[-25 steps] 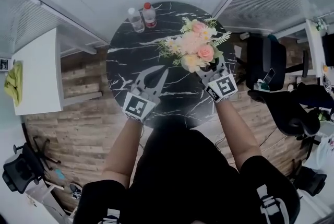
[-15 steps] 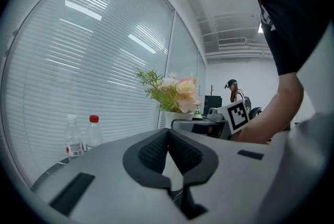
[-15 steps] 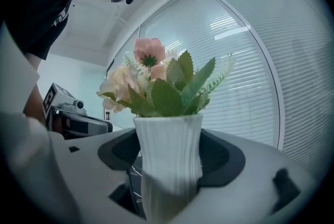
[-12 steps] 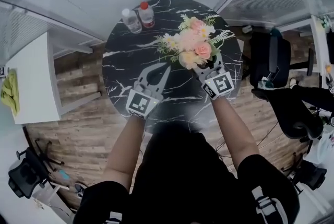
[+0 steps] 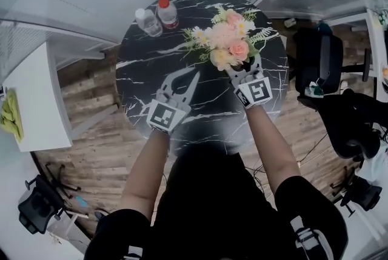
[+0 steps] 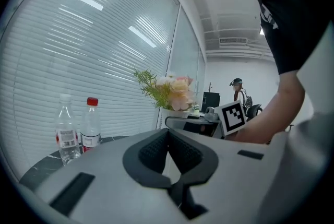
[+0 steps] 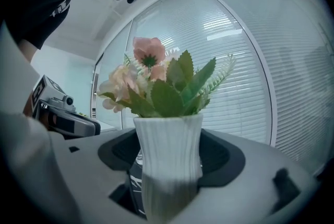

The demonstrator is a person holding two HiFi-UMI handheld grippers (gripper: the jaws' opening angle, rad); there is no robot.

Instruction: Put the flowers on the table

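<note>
In the head view the flowers [image 5: 225, 43] hide the white ribbed vase [image 7: 168, 165] entirely. In the right gripper view the vase's foot is cut off by the lower frame edge, so I cannot tell whether it touches the black marble counter [image 5: 145, 71]. The right gripper [image 5: 245, 76] reaches forward on a straight forearm, its jaws clamped on the vase's sides, with the bouquet over the counter's upper right, near the rim. The left gripper [image 5: 193, 74] points forward at centre frame, jaws drawn together with nothing between them. 2 bottles [image 5: 147, 22] stand side by side by the upper-left rim, well apart from the flowers. Bare marble spreads left of the grippers.
</note>
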